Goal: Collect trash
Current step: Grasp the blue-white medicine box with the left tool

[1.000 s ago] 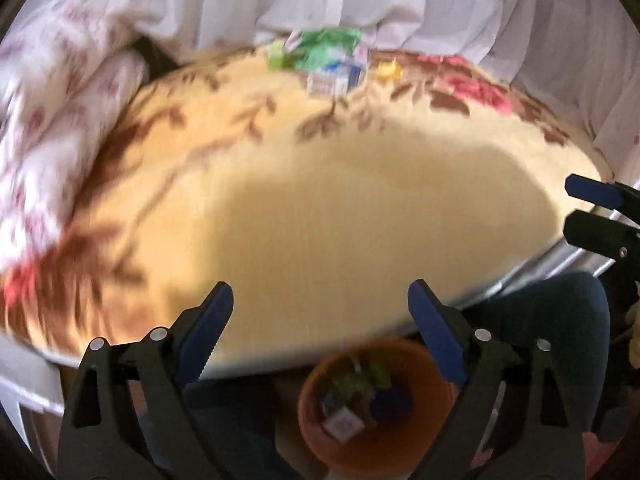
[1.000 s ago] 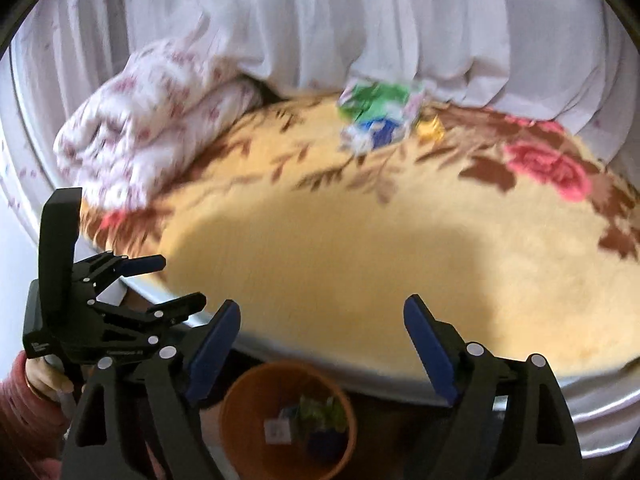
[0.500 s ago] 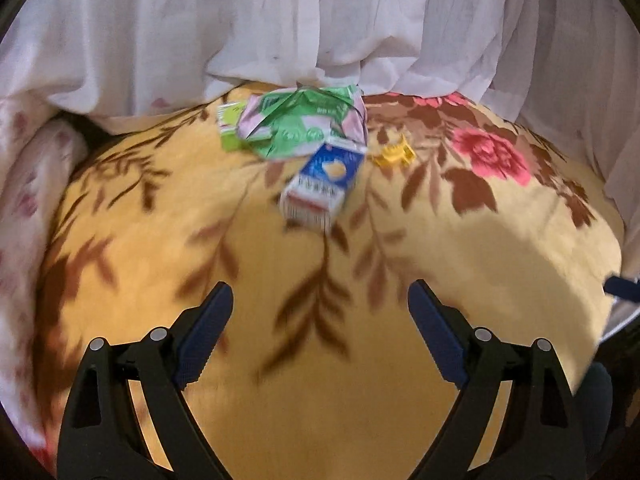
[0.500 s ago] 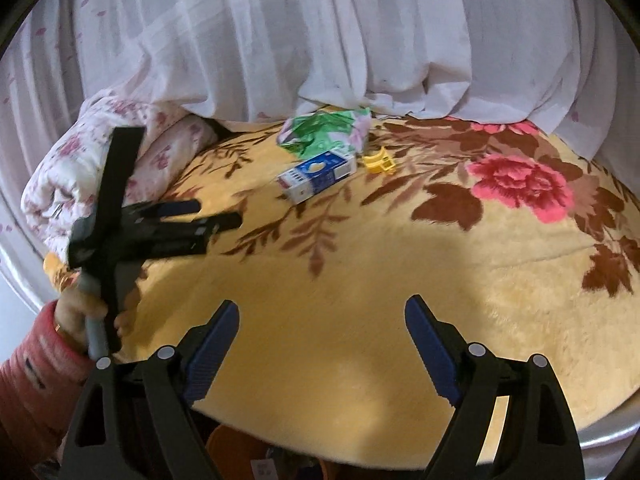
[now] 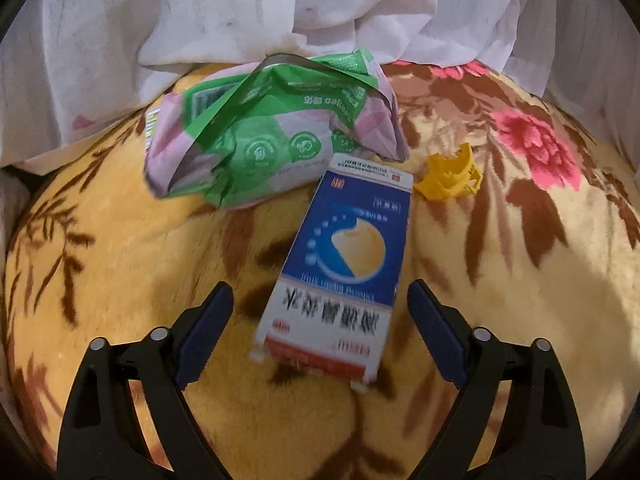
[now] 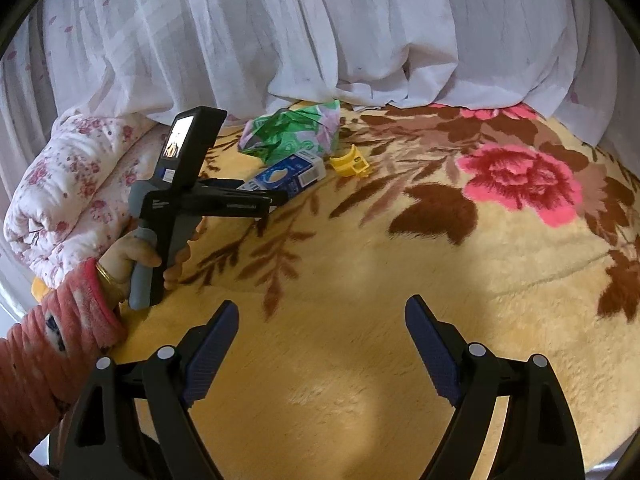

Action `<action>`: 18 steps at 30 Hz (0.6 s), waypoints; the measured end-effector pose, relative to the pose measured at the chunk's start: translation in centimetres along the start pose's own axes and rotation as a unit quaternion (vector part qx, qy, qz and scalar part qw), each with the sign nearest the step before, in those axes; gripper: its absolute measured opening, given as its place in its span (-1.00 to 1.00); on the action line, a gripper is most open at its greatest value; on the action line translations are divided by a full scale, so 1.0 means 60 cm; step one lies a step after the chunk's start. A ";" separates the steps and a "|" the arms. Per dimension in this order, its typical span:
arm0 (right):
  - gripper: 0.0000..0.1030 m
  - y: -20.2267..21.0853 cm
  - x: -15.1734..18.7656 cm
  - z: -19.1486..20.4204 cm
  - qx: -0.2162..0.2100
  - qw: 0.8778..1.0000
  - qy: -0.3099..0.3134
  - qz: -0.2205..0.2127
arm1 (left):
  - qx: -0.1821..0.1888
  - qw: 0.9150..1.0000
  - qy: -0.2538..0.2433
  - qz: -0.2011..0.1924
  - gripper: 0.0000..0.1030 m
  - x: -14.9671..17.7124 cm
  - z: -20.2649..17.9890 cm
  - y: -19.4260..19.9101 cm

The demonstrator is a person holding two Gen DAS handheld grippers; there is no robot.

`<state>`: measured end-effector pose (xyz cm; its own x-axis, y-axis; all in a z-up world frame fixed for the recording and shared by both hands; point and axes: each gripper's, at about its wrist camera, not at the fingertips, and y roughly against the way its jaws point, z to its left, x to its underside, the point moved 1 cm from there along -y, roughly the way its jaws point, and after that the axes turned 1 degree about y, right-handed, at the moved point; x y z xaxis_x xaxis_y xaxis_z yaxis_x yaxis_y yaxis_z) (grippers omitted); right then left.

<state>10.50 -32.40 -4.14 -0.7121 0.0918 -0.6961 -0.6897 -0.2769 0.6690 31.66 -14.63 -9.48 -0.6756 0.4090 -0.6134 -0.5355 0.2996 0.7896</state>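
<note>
Carton [image 5: 340, 268] in blue and white is lying flat on the yellow blanket [image 5: 120, 280], long axis running away from the left gripper [image 5: 320, 308], its near end already sitting between the two spread fingers. Nothing is gripped yet; the jaws are wide apart, one on each side of the box.

For a clean pick, the gripper is best eased a little further forward and lowered until the pads [image 5: 208, 332] flank the long side walls, then closed gently across the width. The carton looks like light card, so it is likely to crush or skid on the plush pile if it is squeezed hard or caught only at the corner.

Touching its far end is the crumpled green wrapper [image 5: 260, 140], and just beside the far right corner a yellow plastic piece [image 5: 448, 176] is seen; both are best left undisturbed for later picks.

Over on the other side, the right gripper [image 6: 320, 340] is held open above bare blanket, well apart from the trash. White curtain [image 6: 320, 32] is hanging behind, with a floral quilt [image 6: 60, 184] rolled at the left.
</note>
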 end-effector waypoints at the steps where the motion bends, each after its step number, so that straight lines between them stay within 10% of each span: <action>1: 0.62 -0.003 -0.002 -0.002 -0.001 1.000 0.000 0.000 | 0.009 1.000 0.000 0.006 0.14 -0.001 0.000 -0.004; 18: 0.62 -0.038 -0.042 0.002 0.008 1.000 0.012 -0.009 | 0.011 0.998 0.034 -0.043 0.12 0.066 -0.005 0.137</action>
<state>13.85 -31.88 -3.87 -0.6965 0.0725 -0.7139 -0.7043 -0.2598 0.6607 24.44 -10.80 -5.43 -0.6602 0.3221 -0.6785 -0.5828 0.3501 0.7333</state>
